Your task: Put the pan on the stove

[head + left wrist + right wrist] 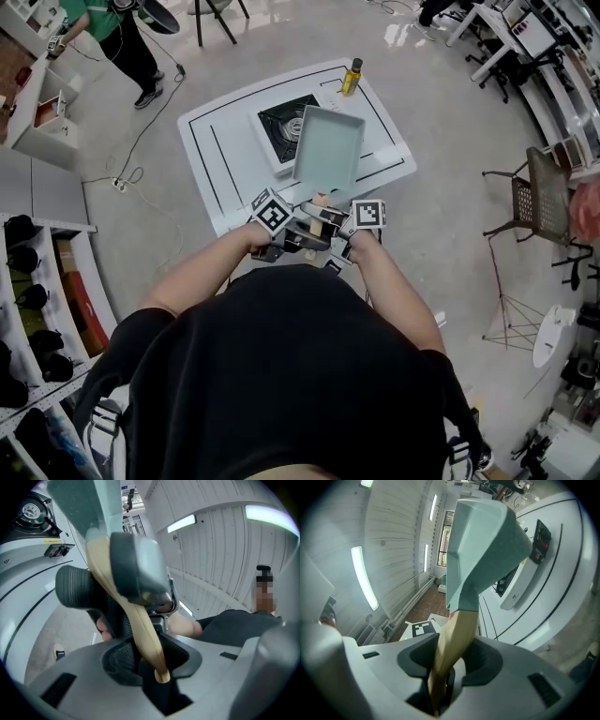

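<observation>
From the head view, the pan point(328, 141) is up in the air, tilted over the near right part of the stove point(279, 122), which sits on the white table point(211, 159). It is not set down yet. So as I judge it, the lift is done, and what is left is to bring the pan level over the burner, lower it and let go. Its pale inside looks bare, with nothing in it. A bottle point(351, 77) of yellowish liquid with a dark cap stands at the far edge of the table, well apart from the pan. The left gripper point(286, 234) and right gripper point(342, 239) sit close together at the near end, both on the wooden handle point(319, 200). In the left gripper view the handle runs down between that gripper's jaws, which are closed narrowly on it. A dark ribbed pad, most likely the other gripper's, presses on the handle further up, and the stove's knob shows at the top left. In the right gripper view the handle again sits clamped between the jaws, with the pan's green body rising above them and the stove and table off to the right and below.
</observation>
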Demonstrator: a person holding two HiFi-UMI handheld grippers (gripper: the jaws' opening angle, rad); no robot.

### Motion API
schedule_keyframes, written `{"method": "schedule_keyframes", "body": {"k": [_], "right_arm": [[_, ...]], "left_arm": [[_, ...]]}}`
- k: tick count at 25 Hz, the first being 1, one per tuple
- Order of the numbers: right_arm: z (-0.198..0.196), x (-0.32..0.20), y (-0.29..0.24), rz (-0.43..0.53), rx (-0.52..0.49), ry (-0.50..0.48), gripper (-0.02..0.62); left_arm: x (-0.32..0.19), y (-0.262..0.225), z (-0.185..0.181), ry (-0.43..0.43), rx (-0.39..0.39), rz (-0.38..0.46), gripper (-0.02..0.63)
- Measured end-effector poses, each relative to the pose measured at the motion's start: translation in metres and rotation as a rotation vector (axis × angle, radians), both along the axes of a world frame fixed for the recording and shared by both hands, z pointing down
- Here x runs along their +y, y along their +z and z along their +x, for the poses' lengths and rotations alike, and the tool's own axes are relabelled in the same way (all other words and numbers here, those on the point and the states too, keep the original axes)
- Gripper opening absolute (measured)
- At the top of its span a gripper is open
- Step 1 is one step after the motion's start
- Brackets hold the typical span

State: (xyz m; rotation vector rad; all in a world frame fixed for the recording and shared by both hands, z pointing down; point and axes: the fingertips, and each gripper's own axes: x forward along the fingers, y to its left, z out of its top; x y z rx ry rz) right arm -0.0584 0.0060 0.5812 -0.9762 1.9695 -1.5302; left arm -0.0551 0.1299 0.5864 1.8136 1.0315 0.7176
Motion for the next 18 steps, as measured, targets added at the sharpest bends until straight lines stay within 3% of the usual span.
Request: {"method": "schedule_keyframes", "body": {"k": [11, 18], "right_arm": [[0.06, 0.001, 0.004, -0.051, -0.016, -0.092, 0.144], [0.088, 0.004, 0.001, -0.023, -0.019, -0.154, 0.144]], "left_arm": [[-0.001, -0.005, 0.072, -0.094, -0.02, -0.009, 0.112], [0.001, 0.001, 0.106, -0.148, -0.028, 0.01, 0.112]]}}
